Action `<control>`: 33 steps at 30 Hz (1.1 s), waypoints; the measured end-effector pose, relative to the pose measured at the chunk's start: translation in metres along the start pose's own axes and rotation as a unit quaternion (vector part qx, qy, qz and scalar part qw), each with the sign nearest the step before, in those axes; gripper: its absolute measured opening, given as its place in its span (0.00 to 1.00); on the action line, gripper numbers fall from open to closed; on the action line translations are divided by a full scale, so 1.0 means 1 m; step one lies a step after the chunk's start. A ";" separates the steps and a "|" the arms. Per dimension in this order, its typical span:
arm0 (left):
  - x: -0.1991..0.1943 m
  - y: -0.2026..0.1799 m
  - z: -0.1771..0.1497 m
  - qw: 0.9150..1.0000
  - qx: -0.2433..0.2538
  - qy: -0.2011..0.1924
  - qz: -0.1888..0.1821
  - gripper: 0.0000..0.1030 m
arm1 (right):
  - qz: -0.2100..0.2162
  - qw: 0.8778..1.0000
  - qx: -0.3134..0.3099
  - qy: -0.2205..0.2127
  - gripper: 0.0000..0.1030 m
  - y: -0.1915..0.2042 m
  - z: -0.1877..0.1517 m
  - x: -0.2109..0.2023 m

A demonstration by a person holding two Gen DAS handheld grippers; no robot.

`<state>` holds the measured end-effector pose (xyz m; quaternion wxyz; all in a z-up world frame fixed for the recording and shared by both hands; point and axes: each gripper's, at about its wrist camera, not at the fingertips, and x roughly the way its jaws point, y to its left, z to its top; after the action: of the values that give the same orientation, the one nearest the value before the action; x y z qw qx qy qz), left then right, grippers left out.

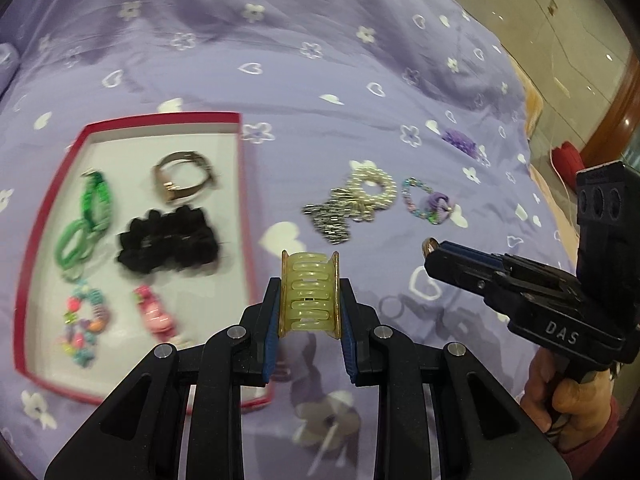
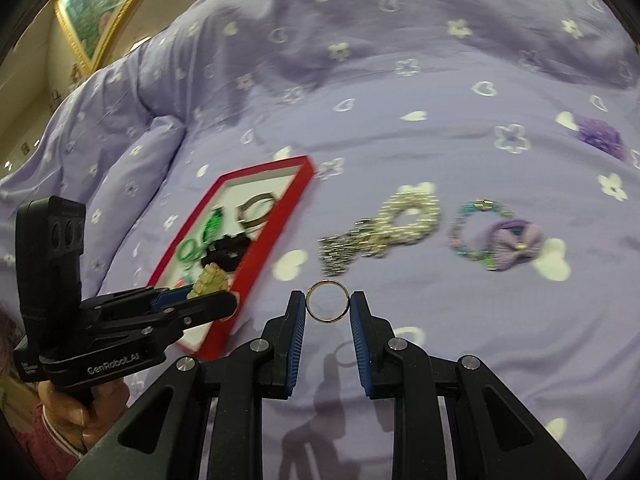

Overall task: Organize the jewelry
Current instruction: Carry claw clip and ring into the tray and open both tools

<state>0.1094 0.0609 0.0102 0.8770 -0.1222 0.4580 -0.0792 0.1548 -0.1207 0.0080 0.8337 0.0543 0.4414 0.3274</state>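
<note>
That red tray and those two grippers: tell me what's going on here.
A person is sorting jewelry on a purple bedspread. The left gripper is shut on a yellow hair claw, held near the red tray, which already holds several pieces. The right gripper is shut on a thin ring. A pearl scrunchie and beaded bracelet lie loose on the bedspread.

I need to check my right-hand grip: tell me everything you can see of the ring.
The ring is a thin, plain band, metal by its shine, with no stone showing. It stands upright facing the camera, pinched edge to edge between the blue pads of the right tool, above the purple bedspread, touching nothing else.
</note>
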 end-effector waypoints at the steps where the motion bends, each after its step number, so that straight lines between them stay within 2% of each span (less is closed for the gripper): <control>1: -0.003 0.005 -0.001 1.000 -0.004 -0.002 0.003 0.23 | 0.003 1.000 -0.004 0.002 0.22 0.005 0.001 0.002; 20: -0.037 0.108 -0.013 0.995 -0.078 -0.024 0.051 0.23 | 0.042 0.996 -0.066 0.034 0.22 0.094 0.010 0.052; 33: -0.031 0.156 -0.010 0.991 -0.104 -0.015 0.084 0.23 | 0.044 0.992 -0.087 0.078 0.22 0.120 0.015 0.111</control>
<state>0.0878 0.2167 -0.0164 0.8696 -0.1751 0.4595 0.0444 0.1504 0.0416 -0.0147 0.7828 -0.0250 0.4720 0.4047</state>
